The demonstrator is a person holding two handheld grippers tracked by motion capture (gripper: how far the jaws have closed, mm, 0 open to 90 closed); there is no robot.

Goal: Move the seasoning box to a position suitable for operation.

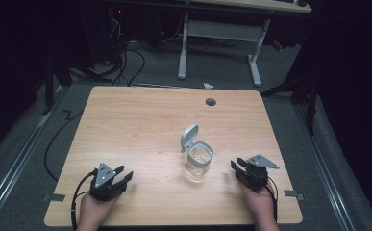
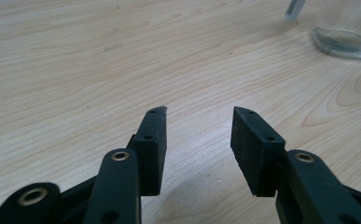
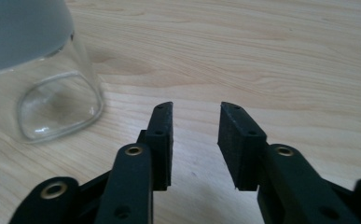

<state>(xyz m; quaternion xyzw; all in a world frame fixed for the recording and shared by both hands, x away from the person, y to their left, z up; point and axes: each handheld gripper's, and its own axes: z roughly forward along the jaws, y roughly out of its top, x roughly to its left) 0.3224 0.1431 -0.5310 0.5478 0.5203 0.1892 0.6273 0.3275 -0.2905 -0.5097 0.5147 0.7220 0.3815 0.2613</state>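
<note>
Clear jar (image 1: 199,161) stands upright on the table (image 1: 135,120), a bit below centre and toward the right side, lid (image 1: 189,136) flipped open. Both grippers rest near the front edge w/ nothing between their fingers.

Key relation: the jar is between the two hands but closer to the right gripper (image 1: 238,167). From the right gripper the jar lies at approx 9–10 o'clock in the high view, near, not touching. In the right gripper view the jar's base (image 3: 59,105) shows at approx 10 o'clock from the fingers (image 3: 162,140), just beside the left one, off the line the gap points along. So that hand would need to swing toward the jar before closing, I'd judge.

From the left gripper (image 1: 122,174) the jar lies at approx 2–3 o'clock, well apart. In the left gripper view the glass base (image 2: 343,42) sits far off at approx 1–2 o'clock.

Fingers: left pair apart, bare wood between. Right pair also apart, gap a bit narrower, empty.

Jar's long axis is vertical; the fingers lie roughly level w/ the table, so a side grip on the body looks natural.

Looks: transparent glass, rounded-square section, thick clear bottom, empty as far as I can tell. Grey collar round the mouth; grey hinged lid tilts up and back at approx 11 o'clock from the mouth. Glass is smooth, prob. slippery.
</note>
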